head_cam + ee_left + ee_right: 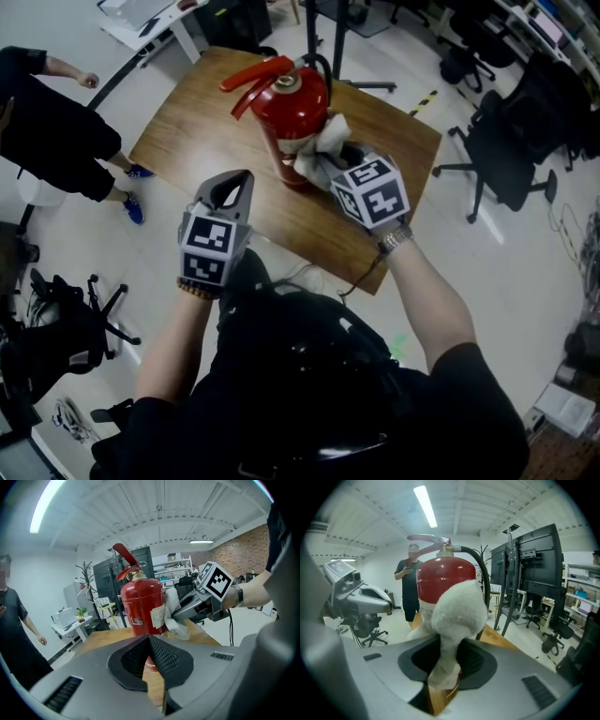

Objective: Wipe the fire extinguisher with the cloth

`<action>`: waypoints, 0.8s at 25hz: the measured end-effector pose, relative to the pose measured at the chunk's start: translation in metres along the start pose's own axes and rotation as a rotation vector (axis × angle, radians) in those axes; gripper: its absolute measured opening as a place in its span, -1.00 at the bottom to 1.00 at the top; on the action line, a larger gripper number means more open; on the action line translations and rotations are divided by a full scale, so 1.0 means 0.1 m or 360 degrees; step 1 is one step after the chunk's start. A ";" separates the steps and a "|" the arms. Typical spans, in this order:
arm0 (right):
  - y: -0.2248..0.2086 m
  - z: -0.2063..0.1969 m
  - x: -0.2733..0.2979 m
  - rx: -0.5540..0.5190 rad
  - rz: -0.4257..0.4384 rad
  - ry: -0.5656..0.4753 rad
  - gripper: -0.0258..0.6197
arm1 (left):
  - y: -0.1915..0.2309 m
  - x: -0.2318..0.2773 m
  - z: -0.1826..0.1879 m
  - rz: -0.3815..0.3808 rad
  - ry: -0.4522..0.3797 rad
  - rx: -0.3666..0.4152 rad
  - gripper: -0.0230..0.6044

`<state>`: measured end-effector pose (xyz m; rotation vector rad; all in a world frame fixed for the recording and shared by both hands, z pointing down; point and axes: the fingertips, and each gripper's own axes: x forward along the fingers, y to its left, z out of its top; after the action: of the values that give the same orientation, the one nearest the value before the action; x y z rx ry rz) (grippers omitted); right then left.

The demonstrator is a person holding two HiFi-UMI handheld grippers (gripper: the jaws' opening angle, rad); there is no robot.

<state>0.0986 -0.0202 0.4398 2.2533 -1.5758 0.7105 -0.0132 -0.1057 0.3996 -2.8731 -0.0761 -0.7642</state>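
A red fire extinguisher [295,112] stands upright mid-bench [202,117], its lever pointing left. The right gripper [336,161] clamps a white cloth [319,148] against its side; the left gripper [232,189] is closed and empty.

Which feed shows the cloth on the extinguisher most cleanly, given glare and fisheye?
Head view, cleanest: even light, sharp on the cloth and fire extinguisher, edges bowed. Left gripper view: strong fisheye, ceiling light blown out, corners dark. Right gripper view: cloth fills the middle, soft and close.
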 end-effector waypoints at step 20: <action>-0.06 -0.67 0.51 -0.0039 0.0018 0.0269 -0.54 | 0.21 0.04 -0.27 0.0063 0.0055 -0.0098 -0.93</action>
<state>0.1030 -0.0243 0.5239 2.1078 -1.5097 0.8553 -0.0212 -0.1307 0.4212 -2.9083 0.0089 -0.8221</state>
